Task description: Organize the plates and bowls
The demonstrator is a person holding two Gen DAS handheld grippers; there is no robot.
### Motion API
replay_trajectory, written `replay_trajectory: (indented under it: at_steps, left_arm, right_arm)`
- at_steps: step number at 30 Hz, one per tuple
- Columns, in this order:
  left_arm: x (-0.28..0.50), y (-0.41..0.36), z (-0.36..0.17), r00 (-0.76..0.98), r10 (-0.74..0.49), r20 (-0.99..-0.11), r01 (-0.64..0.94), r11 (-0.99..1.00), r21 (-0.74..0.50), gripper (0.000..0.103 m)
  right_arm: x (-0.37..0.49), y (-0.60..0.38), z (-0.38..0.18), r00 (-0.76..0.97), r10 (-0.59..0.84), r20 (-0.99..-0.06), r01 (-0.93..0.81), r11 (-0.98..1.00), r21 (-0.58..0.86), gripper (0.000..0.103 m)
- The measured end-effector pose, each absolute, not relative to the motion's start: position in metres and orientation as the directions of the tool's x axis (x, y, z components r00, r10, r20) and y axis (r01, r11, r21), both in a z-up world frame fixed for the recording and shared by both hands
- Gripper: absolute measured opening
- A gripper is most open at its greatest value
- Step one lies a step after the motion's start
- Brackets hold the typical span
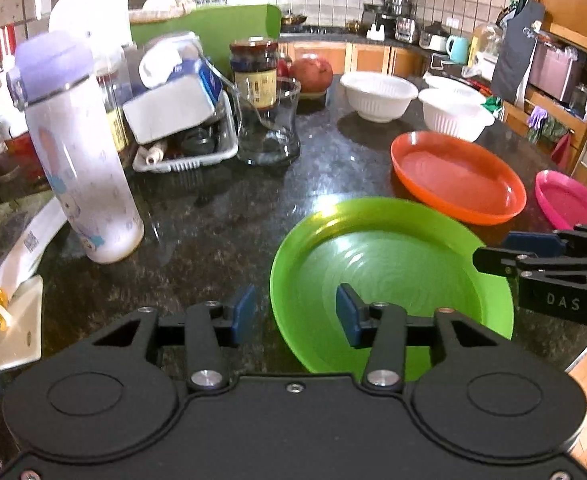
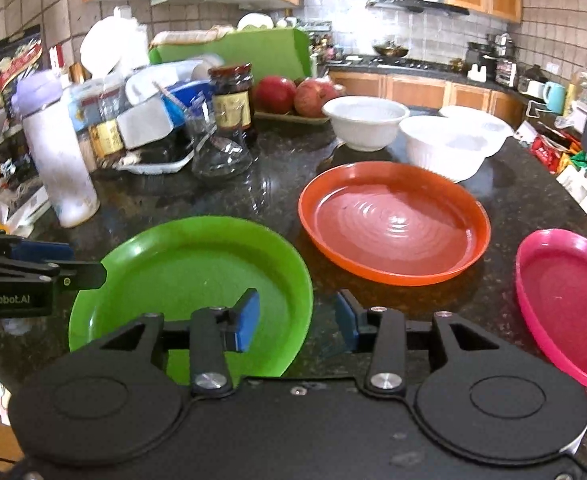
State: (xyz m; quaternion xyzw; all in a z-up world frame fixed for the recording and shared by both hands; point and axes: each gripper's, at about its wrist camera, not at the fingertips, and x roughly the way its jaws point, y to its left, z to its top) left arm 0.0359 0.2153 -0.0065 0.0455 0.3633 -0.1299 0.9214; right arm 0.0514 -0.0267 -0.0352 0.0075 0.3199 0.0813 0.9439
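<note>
Left gripper [image 1: 295, 314] hangs low over the counter [image 1: 221, 216], jaws part-way apart w/ nothing between the pads; they straddle the near-left rim of the green plate [image 1: 393, 264], one pad outside it, one over the plate's floor. Right gripper [image 2: 297, 316] is likewise half open and empty, its left pad over the green plate's right side, its right pad over bare counter.

Layout, L to R: bottle [image 1: 81, 152] and the cluttered tray [image 1: 181, 148] (both well apart from the plates); green plate nearest; orange plate [image 2: 393, 220] just beyond it; pink plate [image 2: 569, 304] at far right, close to the counter edge; three white bowls [image 2: 365, 120] behind the orange plate, unstacked.

Risks (judged, not seen):
- Both grippers crowd one plate; if each shuts on an opposite rim, the thin plastic may flex or tip.
- A shallow bite on the sloped rim could let the plate slip and skid on the glossy stone.
- The pink plate lies near the edge; a sideways nudge from the right gripper could send it off.
- A wide leftward swing could topple the bottle, esp. as it is tall and narrow.

Pose: both grippers angle downward and forward, roughly side by side, fingertips near plate height; neither pad visibly presses on anything.
</note>
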Motion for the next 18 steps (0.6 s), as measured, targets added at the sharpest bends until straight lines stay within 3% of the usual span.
replay_trajectory:
  at_steps: [14,18]
  left_arm:
    - [0.052,0.166,0.011,0.729,-0.197,-0.656,0.231,0.972,-0.035,0.064]
    - [0.06,0.136,0.013,0.72,-0.167,-0.673,0.209,0.978,-0.018,0.067]
  right_arm:
    - [0.041,-0.104,-0.014,0.882,0.056,-0.467,-0.009,0.995,0.102,0.061]
    - [0.053,-0.135,-0.006,0.884,0.072,-0.462,-0.031,0.995,0.097,0.062]
